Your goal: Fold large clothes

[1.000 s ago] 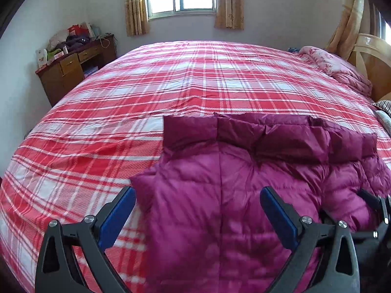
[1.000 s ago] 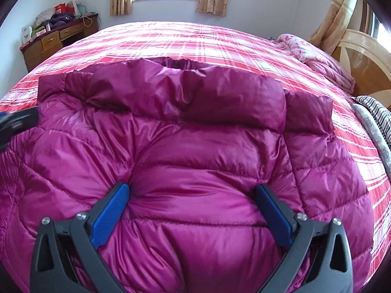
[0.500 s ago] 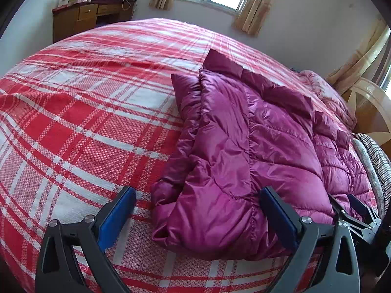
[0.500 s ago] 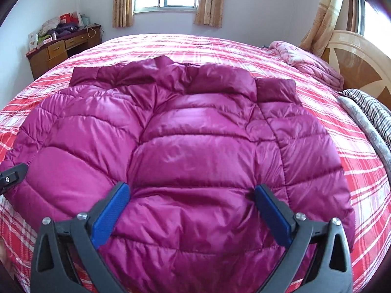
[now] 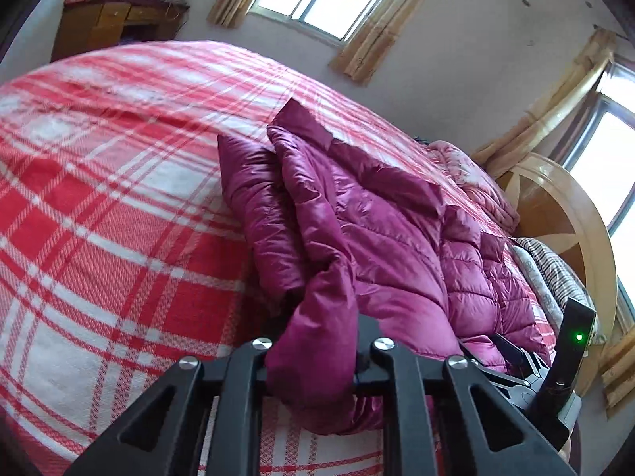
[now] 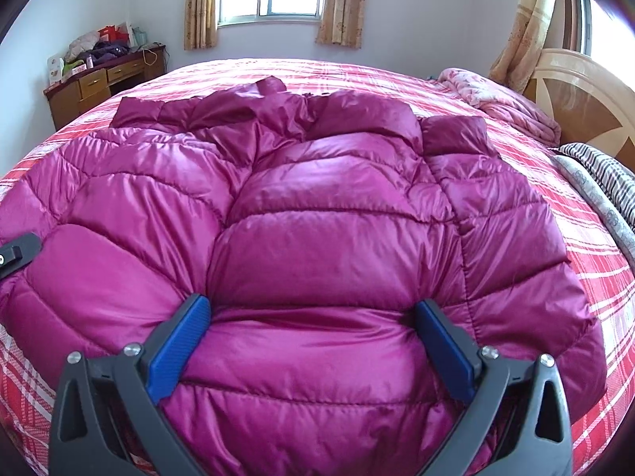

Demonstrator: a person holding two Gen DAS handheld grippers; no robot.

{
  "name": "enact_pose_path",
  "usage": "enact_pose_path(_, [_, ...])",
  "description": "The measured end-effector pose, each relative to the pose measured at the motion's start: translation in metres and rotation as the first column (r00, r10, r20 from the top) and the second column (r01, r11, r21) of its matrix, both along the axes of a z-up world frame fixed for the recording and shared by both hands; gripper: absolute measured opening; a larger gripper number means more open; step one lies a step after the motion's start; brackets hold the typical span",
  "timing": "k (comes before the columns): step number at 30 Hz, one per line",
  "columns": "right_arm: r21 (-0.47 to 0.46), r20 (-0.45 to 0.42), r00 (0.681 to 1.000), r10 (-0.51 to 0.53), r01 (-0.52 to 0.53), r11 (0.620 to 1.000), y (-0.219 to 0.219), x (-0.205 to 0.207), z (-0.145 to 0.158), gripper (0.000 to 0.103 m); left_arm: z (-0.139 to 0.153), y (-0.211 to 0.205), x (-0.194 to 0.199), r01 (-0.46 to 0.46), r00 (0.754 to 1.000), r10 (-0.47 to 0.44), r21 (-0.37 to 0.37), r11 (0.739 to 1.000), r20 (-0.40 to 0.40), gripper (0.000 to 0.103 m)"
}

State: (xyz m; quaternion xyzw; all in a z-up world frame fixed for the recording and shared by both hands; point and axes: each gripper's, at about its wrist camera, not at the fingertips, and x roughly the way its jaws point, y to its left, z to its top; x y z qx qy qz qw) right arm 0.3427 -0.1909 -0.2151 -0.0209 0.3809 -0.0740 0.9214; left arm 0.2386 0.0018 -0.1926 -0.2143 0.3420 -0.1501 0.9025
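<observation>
A magenta quilted down jacket (image 6: pixel 337 214) lies spread on the red plaid bed (image 6: pixel 595 269), collar toward the far window. In the left wrist view the jacket (image 5: pixel 377 238) runs off to the right. My left gripper (image 5: pixel 317 361) is shut on the jacket's near left hem corner, and the fabric bunches up between its jaws. My right gripper (image 6: pixel 313 341) is open, with its blue pads (image 6: pixel 178 345) on either side of a puffed panel at the near hem. The right gripper's body shows at the right in the left wrist view (image 5: pixel 563 377).
A wooden desk (image 6: pixel 103 83) piled with things stands at the far left wall. A pink quilt (image 6: pixel 500 99) and a striped blanket (image 6: pixel 603 174) lie by the wooden headboard (image 6: pixel 587 91) on the right. Bare plaid bedspread (image 5: pixel 99 198) lies left of the jacket.
My left gripper has closed on the jacket's left hem corner and tilted, where it was open half a second ago. My right gripper stays open and has moved closer over the hem.
</observation>
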Motion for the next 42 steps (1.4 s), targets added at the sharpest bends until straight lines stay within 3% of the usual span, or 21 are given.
enact_pose_path(7, [0.020, -0.004, 1.000, -0.006, 0.006, 1.000, 0.013, -0.007, 0.001, 0.103, 0.032, 0.006, -0.011, 0.053, 0.993, -0.049, -0.031, 0.998, 0.108, 0.009])
enact_pose_path(14, [0.057, -0.004, 0.997, 0.076, -0.076, 0.995, 0.060, -0.016, 0.000, 0.103, 0.072, 0.014, -0.032, 0.062, 0.979, -0.063, 0.011, 0.998, 0.195, 0.008])
enact_pose_path(20, [0.139, 0.001, 0.978, 0.209, -0.207, 0.968, 0.094, -0.016, 0.006, 0.103, 0.112, -0.009, -0.043, 0.074, 0.955, -0.125, 0.192, 0.979, 0.269, 0.008])
enact_pose_path(24, [0.291, -0.003, 0.974, 0.225, -0.215, 0.932, 0.053, -0.034, 0.021, 0.103, 0.126, -0.039, -0.039, 0.123, 0.920, -0.219, 0.292, 0.948, 0.325, 0.008])
enact_pose_path(30, [0.339, 0.035, 0.997, 0.070, -0.078, 0.938, -0.021, -0.071, 0.036, 0.103, 0.113, -0.098, -0.019, 0.236, 0.881, -0.354, 0.356, 0.904, 0.314, 0.008])
enact_pose_path(34, [0.337, 0.004, 0.998, -0.055, 0.050, 0.940, -0.053, -0.078, 0.029, 0.103, 0.090, -0.142, -0.001, 0.343, 0.846, -0.457, 0.375, 0.861, 0.276, 0.009])
enact_pose_path(36, [0.366, -0.006, 0.994, -0.107, 0.101, 0.925, -0.071, -0.080, 0.025, 0.103, 0.078, -0.156, 0.004, 0.385, 0.829, -0.497, 0.383, 0.840, 0.257, 0.009])
enact_pose_path(38, [0.389, -0.020, 0.989, -0.146, 0.142, 0.910, -0.085, -0.082, 0.022, 0.103, 0.058, -0.166, 0.009, 0.460, 0.801, -0.561, 0.385, 0.800, 0.210, 0.011])
enact_pose_path(42, [0.429, -0.001, 0.979, -0.205, 0.186, 0.884, -0.109, -0.085, 0.030, 0.100, 0.035, -0.170, 0.006, 0.500, 0.777, -0.601, 0.396, 0.770, 0.188, 0.017])
